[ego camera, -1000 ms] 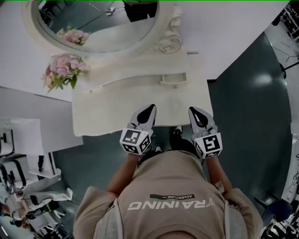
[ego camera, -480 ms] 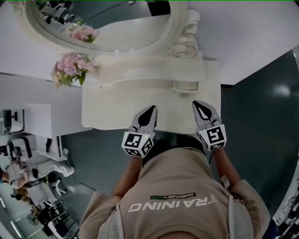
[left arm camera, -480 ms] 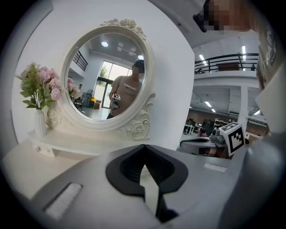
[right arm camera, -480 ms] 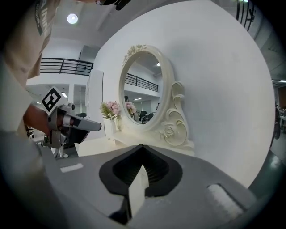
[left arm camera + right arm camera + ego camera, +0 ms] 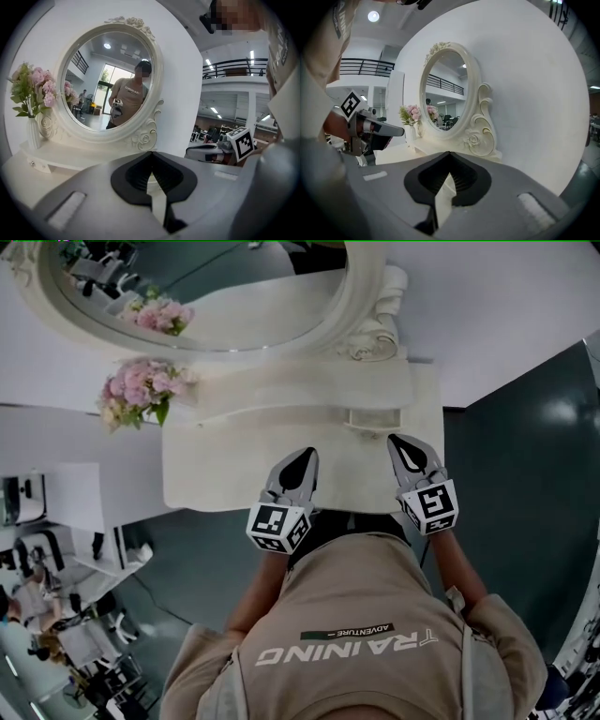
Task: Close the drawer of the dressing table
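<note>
The cream dressing table (image 5: 225,474) stands against the white wall under an oval mirror (image 5: 234,296). A small drawer (image 5: 376,417) juts out of the raised back tier at the right. In the head view my left gripper (image 5: 298,461) hovers shut and empty over the table's front edge. Just below the drawer's front, apart from it, my right gripper (image 5: 407,446) is also shut and empty. The left gripper view shows the left gripper (image 5: 151,158) pointing at the mirror frame. In the right gripper view the right gripper (image 5: 449,158) hides the drawer.
A vase of pink flowers (image 5: 138,390) stands at the table's back left. Carved rose scrollwork (image 5: 375,329) rises at the mirror's right foot. White furniture (image 5: 56,488) stands to the left of the table, dark floor (image 5: 525,456) to its right.
The view has shifted so the table sits nearer and further right. Both grippers stay shut and have edged forward over the tabletop, the right one closing on the drawer's front.
</note>
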### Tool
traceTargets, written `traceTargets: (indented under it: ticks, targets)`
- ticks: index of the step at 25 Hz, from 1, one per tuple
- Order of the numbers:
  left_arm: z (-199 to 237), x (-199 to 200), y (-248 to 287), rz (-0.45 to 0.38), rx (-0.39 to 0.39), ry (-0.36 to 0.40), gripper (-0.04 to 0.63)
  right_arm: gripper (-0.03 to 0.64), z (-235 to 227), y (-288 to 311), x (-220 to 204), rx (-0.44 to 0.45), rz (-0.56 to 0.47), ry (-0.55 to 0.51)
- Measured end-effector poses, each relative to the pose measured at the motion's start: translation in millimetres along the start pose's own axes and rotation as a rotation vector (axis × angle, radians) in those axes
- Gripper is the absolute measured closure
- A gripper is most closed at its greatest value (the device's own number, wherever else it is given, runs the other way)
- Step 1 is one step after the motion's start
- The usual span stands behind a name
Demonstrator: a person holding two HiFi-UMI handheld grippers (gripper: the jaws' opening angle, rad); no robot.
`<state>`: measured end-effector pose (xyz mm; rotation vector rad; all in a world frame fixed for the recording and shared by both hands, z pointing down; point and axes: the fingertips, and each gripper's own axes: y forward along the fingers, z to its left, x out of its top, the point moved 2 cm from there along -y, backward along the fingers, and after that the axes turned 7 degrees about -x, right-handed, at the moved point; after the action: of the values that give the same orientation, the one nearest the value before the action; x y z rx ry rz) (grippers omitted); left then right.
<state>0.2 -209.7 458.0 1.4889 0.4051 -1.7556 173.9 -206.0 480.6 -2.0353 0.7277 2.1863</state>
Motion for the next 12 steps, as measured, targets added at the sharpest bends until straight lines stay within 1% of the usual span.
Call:
traceTargets:
  ticks: [3,5,7,9,12]
  targets:
    - [4.1,6.8,7.6,-0.024,-0.048,0.011,0.580,0.614,-2.8,-1.8,8.1,-0.057,0.006,0.050]
    - [5.2,10.8,10.8,-0.036,-0.076,0.017,0.580,0.614,-0.4,-5.0,10.7,-0.079,0.019,0.097]
    - [11.5,11.2,12.9,-0.036,-0.095,0.017,0.580,0.614,5.4,-3.9,13.4,-0.094,0.030,0.115]
    - [17.6,6.1,16.3,-0.026,-0.119,-0.006,0.580,0.614,7.8,-3.4,16.3,-0.121,0.036,0.102]
    - [20.7,-3.0,24.1,0.000,-0.182,-0.049,0.580,0.614,3.9,-4.6,16.8,-0.181,0.048,0.097]
